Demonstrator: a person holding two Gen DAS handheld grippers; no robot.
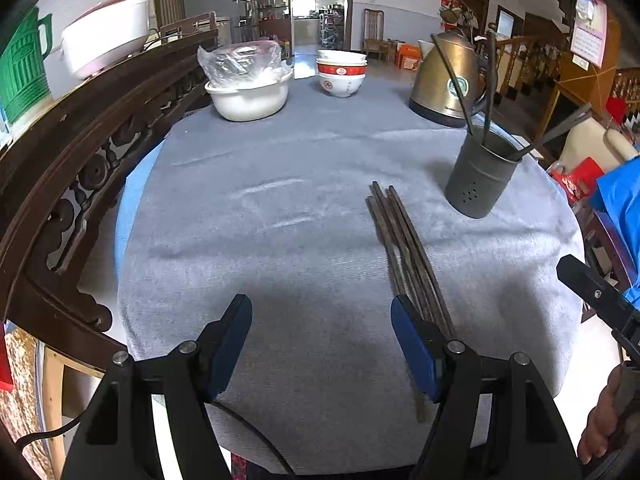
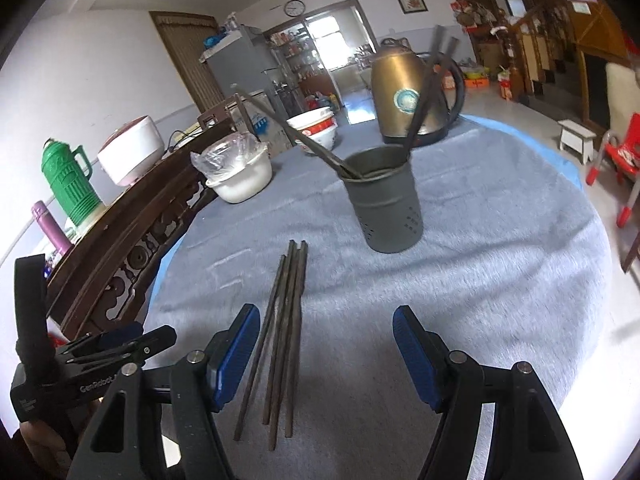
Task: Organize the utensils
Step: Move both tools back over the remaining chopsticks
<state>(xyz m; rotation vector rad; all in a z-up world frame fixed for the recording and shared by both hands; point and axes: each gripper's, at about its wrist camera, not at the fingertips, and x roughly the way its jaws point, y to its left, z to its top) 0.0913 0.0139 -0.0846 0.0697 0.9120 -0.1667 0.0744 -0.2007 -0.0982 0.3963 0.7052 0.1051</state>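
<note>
Several dark chopsticks [image 1: 404,248] [image 2: 286,320] lie in a loose bundle on the grey cloth of the round table [image 1: 260,200] [image 2: 480,260]. A grey metal utensil holder [image 1: 480,176] [image 2: 386,200] stands upright beyond them with a few chopsticks leaning out of it. My left gripper [image 1: 322,344] is open over bare cloth, its right finger beside the bundle's near ends. My right gripper [image 2: 326,352] is open too, with the bundle's near ends just inside its left finger; nothing is gripped.
A brass kettle [image 1: 448,80] [image 2: 404,92], stacked red-and-white bowls [image 1: 342,72] [image 2: 316,126] and a white bowl with a plastic bag [image 1: 248,88] [image 2: 238,172] stand at the far side. A dark carved wooden rail [image 1: 80,152] [image 2: 132,232] borders the left.
</note>
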